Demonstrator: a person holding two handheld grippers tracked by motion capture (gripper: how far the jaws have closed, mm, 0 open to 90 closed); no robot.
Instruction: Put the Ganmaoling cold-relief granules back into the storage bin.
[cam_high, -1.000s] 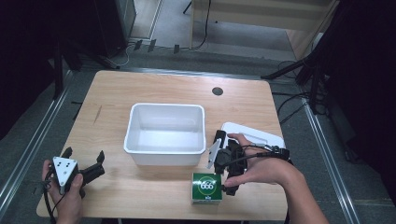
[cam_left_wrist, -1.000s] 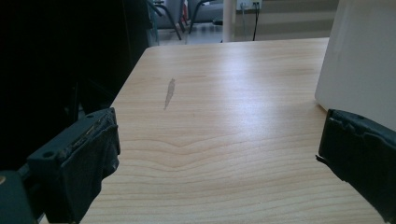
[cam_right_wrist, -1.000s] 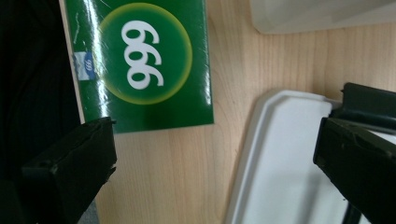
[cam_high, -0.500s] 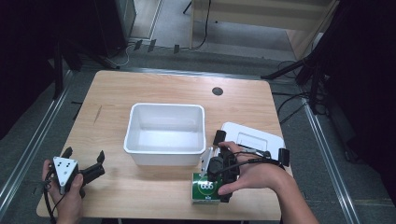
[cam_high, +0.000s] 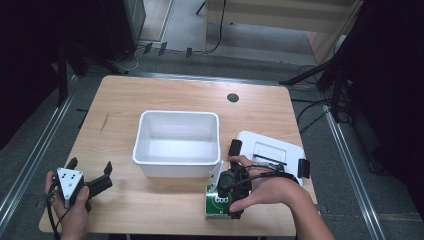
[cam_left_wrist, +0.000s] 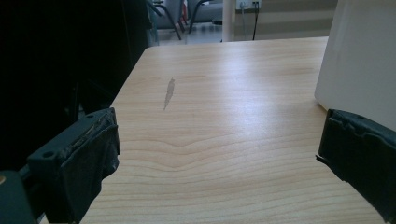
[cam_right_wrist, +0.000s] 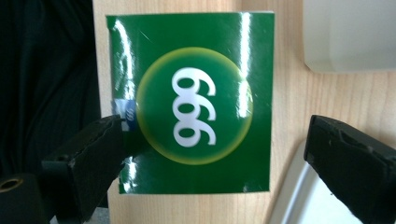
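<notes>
1. Right gripper (cam_high: 227, 192), lower centre-right of the high view: held over a green packet (cam_high: 218, 202) near the table's (cam_high: 150, 95) front edge, mostly covered there by the right hand (cam_high: 262, 192).
2. In the right gripper view: jaws spread wide, one at the lower left, one at the lower right, with the green packet (cam_right_wrist: 191, 107) lying flat between them. Left jaw overlaps the packet's lower left corner; touching or merely above it, cannot tell. Right jaw apart from the packet.
3. Packet bears a yellow-rimmed circle with white figures, upside down as seen there; a small blue mark at its left edge, half hidden by the jaw, too small to read.
4. Upper right of that view: corner of a white tub (cam_right_wrist: 348, 35), cut off by the frame. Lower right: a white edge, partly hidden behind the jaw, hard to identify.
5. High view: white tub (cam_high: 177, 137) at mid-table, just behind the packet; white lid (cam_high: 280, 150) with black clips to its right, partly covered by the hand.
6. Left gripper (cam_high: 90, 170), lower left of the high view: held in the left hand (cam_high: 70, 210), jaws spread, nothing between them.
7. Left gripper view: bare wood with a grey smear between the jaws; the tub's wall at the right edge, cut off.
</notes>
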